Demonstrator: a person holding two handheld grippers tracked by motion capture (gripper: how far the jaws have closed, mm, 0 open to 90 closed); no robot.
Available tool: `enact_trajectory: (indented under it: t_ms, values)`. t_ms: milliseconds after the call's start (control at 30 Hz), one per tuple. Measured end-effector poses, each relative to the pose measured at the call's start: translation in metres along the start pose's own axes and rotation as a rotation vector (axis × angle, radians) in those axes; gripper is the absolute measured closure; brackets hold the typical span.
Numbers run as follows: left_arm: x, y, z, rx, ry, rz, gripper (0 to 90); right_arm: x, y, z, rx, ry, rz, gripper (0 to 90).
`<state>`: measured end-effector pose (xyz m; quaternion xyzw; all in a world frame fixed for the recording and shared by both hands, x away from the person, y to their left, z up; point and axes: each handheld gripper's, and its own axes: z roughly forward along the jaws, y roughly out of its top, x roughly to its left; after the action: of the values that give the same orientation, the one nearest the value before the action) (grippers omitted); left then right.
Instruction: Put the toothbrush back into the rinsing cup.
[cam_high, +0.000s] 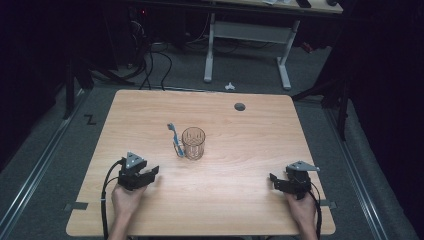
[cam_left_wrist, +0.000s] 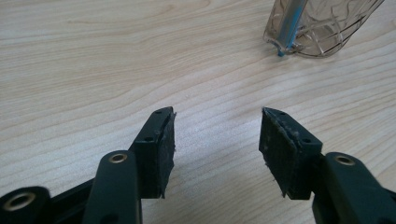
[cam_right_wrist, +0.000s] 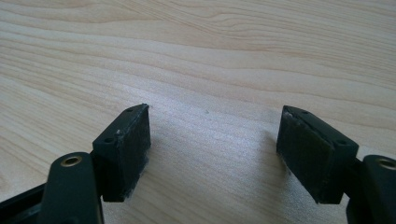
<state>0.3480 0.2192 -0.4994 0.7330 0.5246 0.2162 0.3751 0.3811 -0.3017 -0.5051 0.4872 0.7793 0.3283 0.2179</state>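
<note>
A clear patterned glass (cam_high: 193, 143) stands near the middle of the wooden table (cam_high: 240, 200). A blue and white toothbrush (cam_high: 176, 138) leans against its left side, head up. In the left gripper view the glass's base (cam_left_wrist: 322, 28) and the brush handle (cam_left_wrist: 290, 25) sit at the upper right. My left gripper (cam_high: 151, 172) rests low at the front left, open, nothing between its jaws, aimed toward the glass. My right gripper (cam_high: 274, 179) lies at the front right, open and empty, over bare wood. Its tips (cam_right_wrist: 215, 112) stand wide apart.
A round cable hole (cam_high: 239, 106) lies in the table's far right part. Beyond the table stands a white desk frame (cam_high: 247, 37) on grey carpet, with cables (cam_high: 150, 65) on the floor at the back left. Metal floor rails run along both sides.
</note>
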Motion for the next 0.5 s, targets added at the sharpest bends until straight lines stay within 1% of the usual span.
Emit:
enact_trajectory:
  t_ms: [233, 333, 500]
  values:
    - [-0.0002, -0.0037, 0.0029, 0.009, 0.011, 0.000, 45.8, 0.0001, 0.0000, 0.0000, 0.000, 0.000, 0.001, 26.2]
    - [0.0000, -0.0062, 0.0045, 0.011, 0.014, -0.007, 45.8, 0.0000, 0.0000, 0.0000, 0.000, 0.000, 0.000, 26.2]
    - [-0.0001, -0.0093, 0.0069, 0.014, 0.034, -0.004, 45.8, 0.0001, 0.0000, 0.0000, 0.000, 0.000, 0.001, 26.2]
